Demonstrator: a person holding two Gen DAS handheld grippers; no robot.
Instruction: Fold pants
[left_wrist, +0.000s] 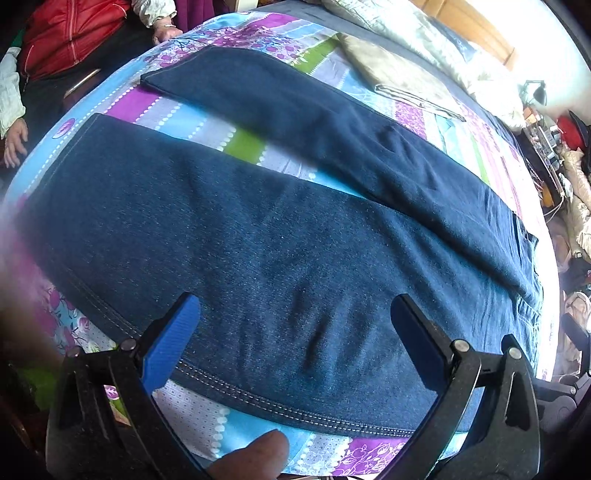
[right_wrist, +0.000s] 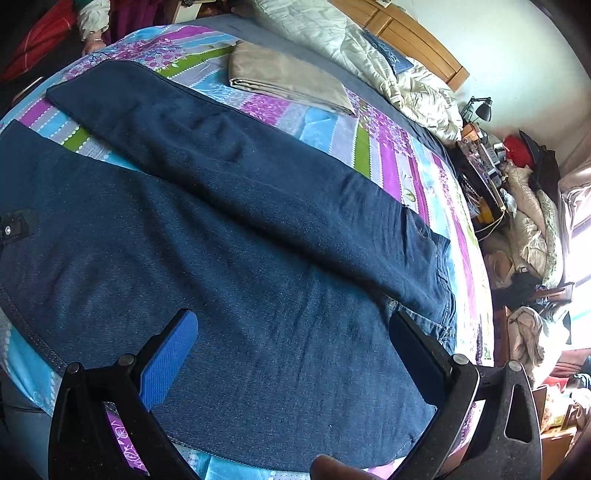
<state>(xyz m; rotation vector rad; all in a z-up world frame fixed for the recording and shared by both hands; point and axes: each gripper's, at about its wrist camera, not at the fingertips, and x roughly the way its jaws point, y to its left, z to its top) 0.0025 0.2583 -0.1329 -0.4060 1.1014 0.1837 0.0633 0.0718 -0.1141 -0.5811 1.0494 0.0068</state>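
Your dark blue jeans (left_wrist: 295, 236) lie spread flat on the bed's patchwork bedsheet (left_wrist: 243, 144), both legs running toward the far left edge with a wedge of sheet showing between them. The waist end curves off toward the right edge, and in both views its band and pocket detail are squeezed small by the lens and hard to read. The near leg's stitched hem sits just above your left gripper (left_wrist: 295, 325), close to the near edge of the bed.

A blurred smear covers the left margin of the left wrist view, and a fingertip (left_wrist: 255, 458) of yours pokes in at the bottom, out of focus. In the right wrist view a small black part shows at the left border, cut off too much to identify.

Your left gripper hangs over the near leg with its blue pads spread wide, gripping nothing. Your right gripper (right_wrist: 295, 343) hovers over the thigh area, likewise spread apart and empty.

A folded beige cloth (right_wrist: 288, 77) rests near the far edge, beside a rumpled pale quilt (right_wrist: 354, 48). Another person's hand (left_wrist: 166, 33) rests on the far left corner.
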